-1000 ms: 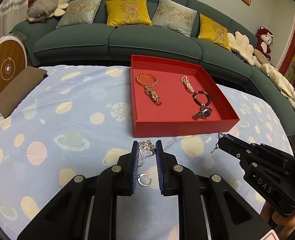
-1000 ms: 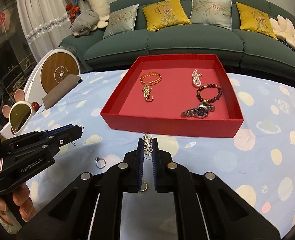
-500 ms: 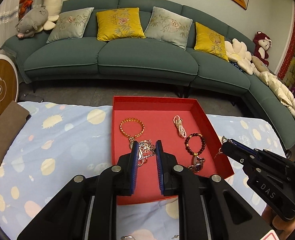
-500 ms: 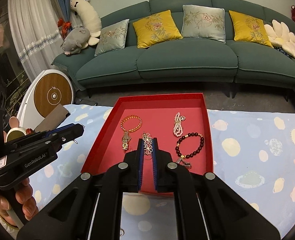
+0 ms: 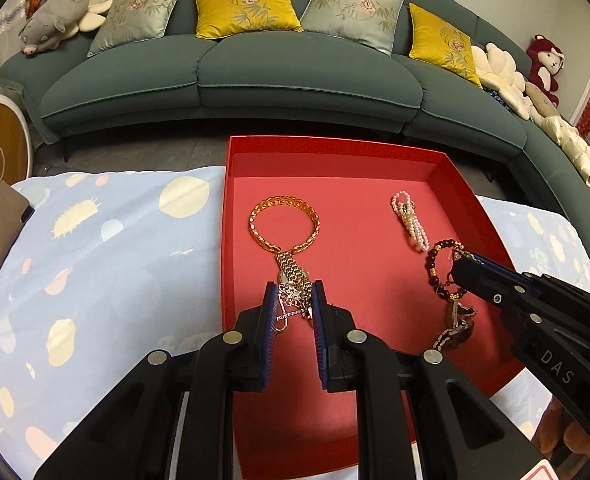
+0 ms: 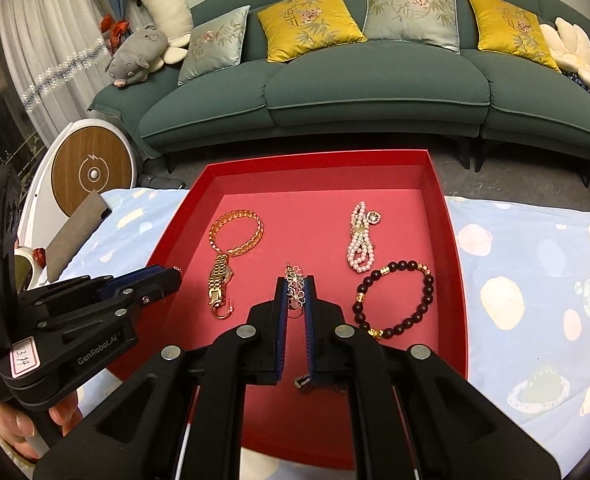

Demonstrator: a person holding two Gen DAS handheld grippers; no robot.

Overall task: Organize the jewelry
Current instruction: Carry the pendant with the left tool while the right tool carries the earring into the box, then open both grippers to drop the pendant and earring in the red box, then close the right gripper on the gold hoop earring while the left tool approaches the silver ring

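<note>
Silver chain [image 5: 293,300] pinched at both ends, over red tray [image 5: 335,152].
We had L gripper [image 5: 293,304] nearly closed on one filigree end, R gripper [image 6: 295,300] clamped tight on the other [image 6: 295,286]. Ahead of L: gold bracelet [image 5: 283,222]; right of R: bead bracelet [image 6: 395,300], pearls [image 6: 359,246] beyond.

The tray [image 6: 451,240] rests on the surface [image 6: 535,280], with the sofa [image 6: 375,92] behind it. In the tray, the chain bracelet [image 6: 237,232] lies at the left, the pearl strand [image 6: 361,248] at the right rear, and the beaded bracelet [image 6: 395,300] in front of the strand. Both claws, left claw [image 5: 293,304] and right claw [image 6: 295,292], are above the tray, each with an ornate chain piece [image 6: 295,286] between its pads.
</note>
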